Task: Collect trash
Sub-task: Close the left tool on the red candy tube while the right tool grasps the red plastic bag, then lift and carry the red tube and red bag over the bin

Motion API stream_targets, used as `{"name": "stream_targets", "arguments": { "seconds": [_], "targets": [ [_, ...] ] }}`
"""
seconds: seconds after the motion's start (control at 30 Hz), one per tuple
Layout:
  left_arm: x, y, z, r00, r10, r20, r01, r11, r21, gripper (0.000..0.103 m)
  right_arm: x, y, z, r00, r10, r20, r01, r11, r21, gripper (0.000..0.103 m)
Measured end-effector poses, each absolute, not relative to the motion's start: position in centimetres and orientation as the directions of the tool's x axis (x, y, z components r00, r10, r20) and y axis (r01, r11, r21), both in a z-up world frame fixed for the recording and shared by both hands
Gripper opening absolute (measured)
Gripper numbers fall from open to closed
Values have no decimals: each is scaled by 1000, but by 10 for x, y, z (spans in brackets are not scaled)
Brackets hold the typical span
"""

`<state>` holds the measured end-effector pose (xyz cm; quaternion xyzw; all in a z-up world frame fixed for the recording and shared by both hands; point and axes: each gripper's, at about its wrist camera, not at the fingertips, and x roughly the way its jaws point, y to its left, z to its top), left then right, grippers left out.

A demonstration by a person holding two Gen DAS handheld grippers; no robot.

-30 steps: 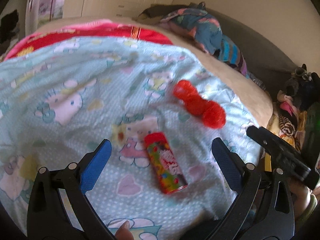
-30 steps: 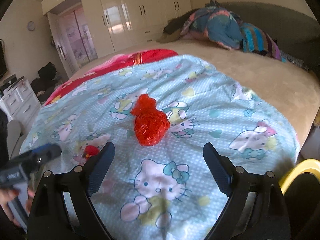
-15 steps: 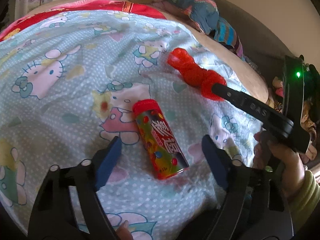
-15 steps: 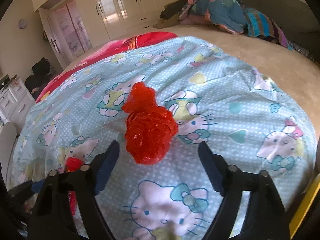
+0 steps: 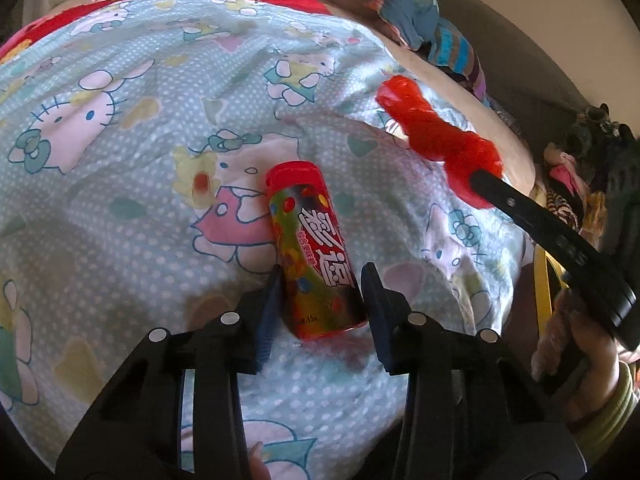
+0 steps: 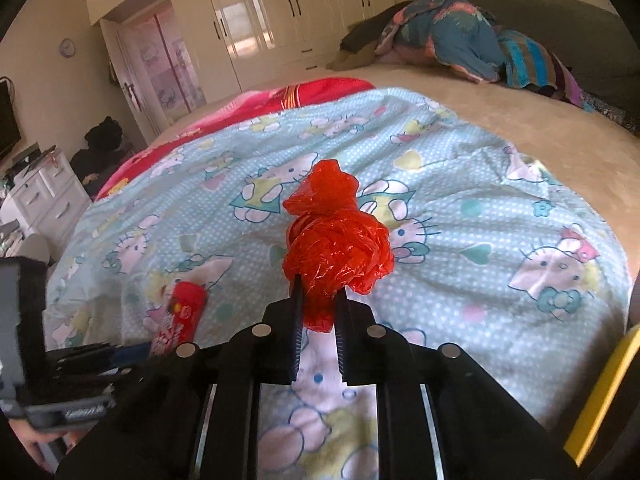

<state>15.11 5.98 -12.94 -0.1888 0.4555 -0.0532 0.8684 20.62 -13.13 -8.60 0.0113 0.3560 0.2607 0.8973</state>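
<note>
A red-capped candy tube (image 5: 314, 248) lies on the Hello Kitty blanket (image 5: 120, 160). My left gripper (image 5: 322, 280) is shut on the tube's lower end, one finger on each side. A crumpled red plastic bag (image 6: 334, 236) lies further right on the blanket. My right gripper (image 6: 320, 292) is shut on the bag's near end. The bag also shows in the left wrist view (image 5: 436, 140), with the right gripper's finger on it. The tube shows in the right wrist view (image 6: 180, 312).
A pile of colourful clothes (image 6: 464, 40) lies at the far side of the bed. A red blanket (image 6: 256, 104) lies beyond the blue one. White wardrobes (image 6: 256, 20) and a drawer unit (image 6: 44, 196) stand by the walls. A yellow rim (image 6: 600, 392) shows at lower right.
Both grippers moved forward and closed: the left onto the candy tube, the right onto the red plastic bag. Both were wide open before.
</note>
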Motion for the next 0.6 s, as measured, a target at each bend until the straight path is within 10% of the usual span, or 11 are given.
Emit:
{"name": "stream_targets", "arguments": {
  "seconds": [0.6],
  "targets": [
    [133,25,-55,719,-335,-608,108,919,-379,22,151,-204,-49,712,447,-542,-394,893,218,13]
  ]
}}
